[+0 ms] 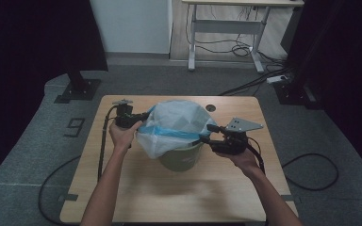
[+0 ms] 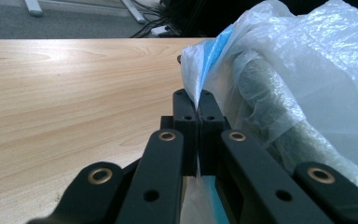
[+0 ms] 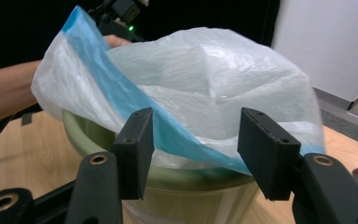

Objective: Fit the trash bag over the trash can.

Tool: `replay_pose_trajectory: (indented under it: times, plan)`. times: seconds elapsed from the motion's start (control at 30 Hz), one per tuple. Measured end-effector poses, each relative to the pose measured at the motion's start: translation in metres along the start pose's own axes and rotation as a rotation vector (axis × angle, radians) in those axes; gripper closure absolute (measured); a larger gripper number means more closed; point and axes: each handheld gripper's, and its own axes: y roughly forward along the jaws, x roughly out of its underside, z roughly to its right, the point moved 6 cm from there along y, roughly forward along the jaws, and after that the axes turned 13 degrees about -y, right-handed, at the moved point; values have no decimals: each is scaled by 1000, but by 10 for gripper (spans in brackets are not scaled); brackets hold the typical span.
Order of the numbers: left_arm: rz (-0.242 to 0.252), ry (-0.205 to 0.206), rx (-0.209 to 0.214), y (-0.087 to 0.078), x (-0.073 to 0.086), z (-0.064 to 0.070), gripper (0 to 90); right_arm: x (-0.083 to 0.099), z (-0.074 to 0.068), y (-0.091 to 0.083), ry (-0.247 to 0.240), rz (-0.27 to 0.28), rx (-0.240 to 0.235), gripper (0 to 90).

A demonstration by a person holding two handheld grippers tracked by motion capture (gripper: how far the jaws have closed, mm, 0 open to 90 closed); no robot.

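We can read one sign: a dark numeral "9" (image 1: 76, 126) marked on the grey floor left of the table. A pale marking (image 1: 185, 161) sits on the green bin's side, too blurred for us to read.

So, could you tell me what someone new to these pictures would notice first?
Most striking is the pale plastic bag with a blue band, billowing over the green bin at the middle of the wooden table. The left gripper is shut on the bag's edge on the bin's left side. The right gripper is open, its jaws either side of the blue band on the bin's right side.
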Motion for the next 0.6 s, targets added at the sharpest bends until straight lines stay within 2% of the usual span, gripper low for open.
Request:
replay_pose_trajectory:
  times: [0.17, 0.37, 0.53, 0.6]
  plan:
    - [4, -3, 1, -1, 0, 0, 887, -4, -7, 5, -25, -13, -25, 505]
    - [6, -4, 1, -2, -1, 0, 887, -1, -12, 5, -57, -34, -35, 741]
    - [9, -4, 4, -4, -1, 0, 887, 1, -14, 1, -79, -40, -42, 881]
    - [11, -4, 4, -5, -1, 0, 886, 2, -15, -1, -78, -37, -50, 888]
